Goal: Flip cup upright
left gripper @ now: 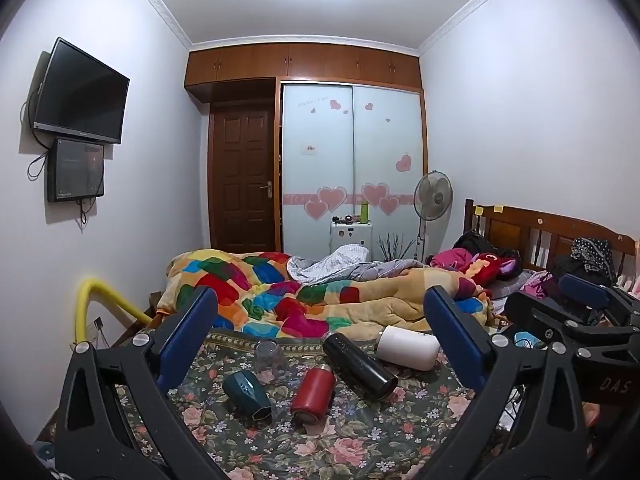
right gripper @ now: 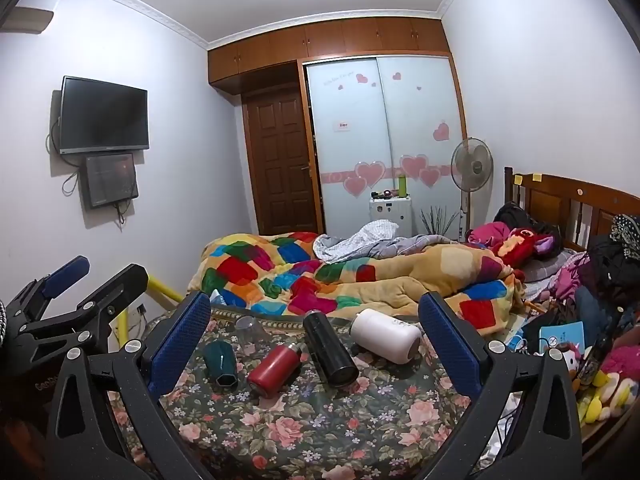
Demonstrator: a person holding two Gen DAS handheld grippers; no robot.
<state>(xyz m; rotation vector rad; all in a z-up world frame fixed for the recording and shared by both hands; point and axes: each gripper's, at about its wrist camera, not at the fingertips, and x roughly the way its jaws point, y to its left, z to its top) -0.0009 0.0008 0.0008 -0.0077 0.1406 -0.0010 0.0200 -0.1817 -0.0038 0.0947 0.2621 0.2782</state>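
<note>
Left gripper [left gripper: 320, 328] first: its blue-padded fingers [left gripper: 188, 332] stand wide apart at the lower left and lower right of the left wrist view, nothing between them, hovering over the floral sheet [left gripper: 360, 432]. Same story on the right gripper [right gripper: 314, 328], blue pads [right gripper: 180, 340] spread wide and gripping nothing. Each gripper shows in the other's view too, the right one at the right edge of the left wrist view and the left one at the left edge of the right wrist view.

Framed between the fingers, low in the centre of both views, is a cluster of vessels on the sheet. The clear glass cup [left gripper: 269, 356] stands mouth-down, it seems, though the glass is hard to read. Just in front of it the teal cup [left gripper: 247, 396] lies on its side, its open end toward the camera. Beside that lies the red bottle [left gripper: 313, 392], then the black flask [left gripper: 360, 364] slanting across, and the white bottle [left gripper: 408, 346] on its side at the right end of the row.

Beyond them the patchwork blanket [left gripper: 280, 296] is heaped across the middle of the frame. Upper left, a dark television [left gripper: 82, 92] on the wall; centre back, a wardrobe [left gripper: 352, 168] with pink hearts.
</note>
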